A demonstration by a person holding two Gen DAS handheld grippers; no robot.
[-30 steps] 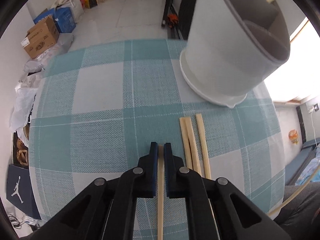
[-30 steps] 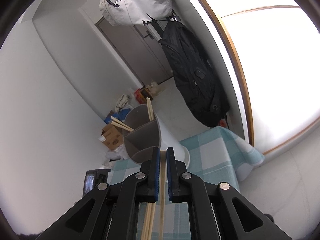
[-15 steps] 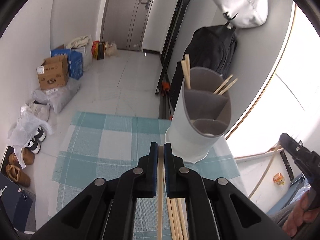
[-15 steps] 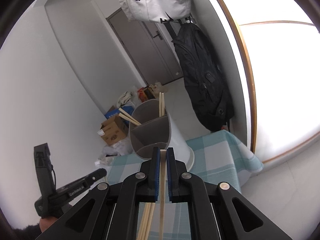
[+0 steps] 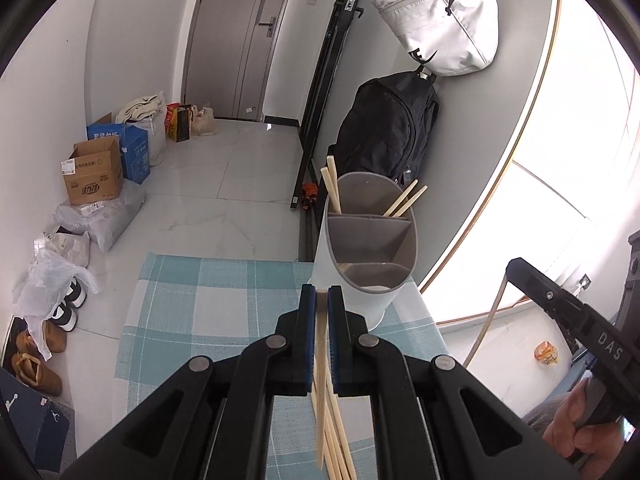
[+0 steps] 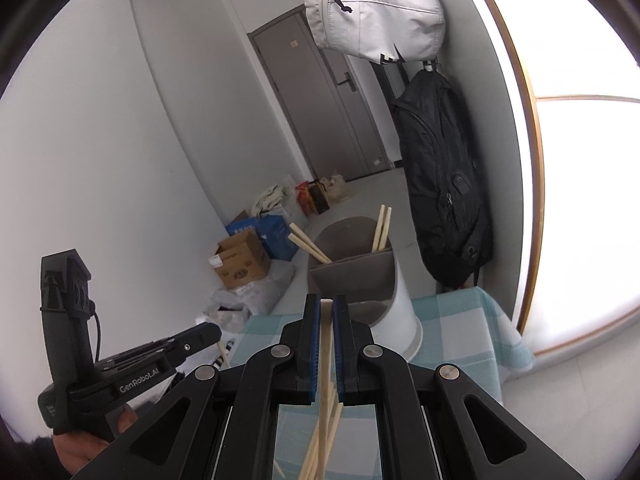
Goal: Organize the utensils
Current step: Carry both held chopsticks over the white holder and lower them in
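My left gripper (image 5: pixel 321 300) and right gripper (image 6: pixel 327 308) each pinch one chopstick, aimed toward the divided holder (image 5: pixel 370 240) on the checked tablecloth (image 5: pixel 192 300), ready for dropping in.

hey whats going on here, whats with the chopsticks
A person holds a two-finger gripper in each hand over a table with a teal checked cloth. The left gripper is shut on one wooden chopstick, and the right gripper is shut on another chopstick. Both point toward the white utensil holder, whose far compartment already has two pairs of chopsticks leaning in it. More loose chopsticks lie on the cloth below.
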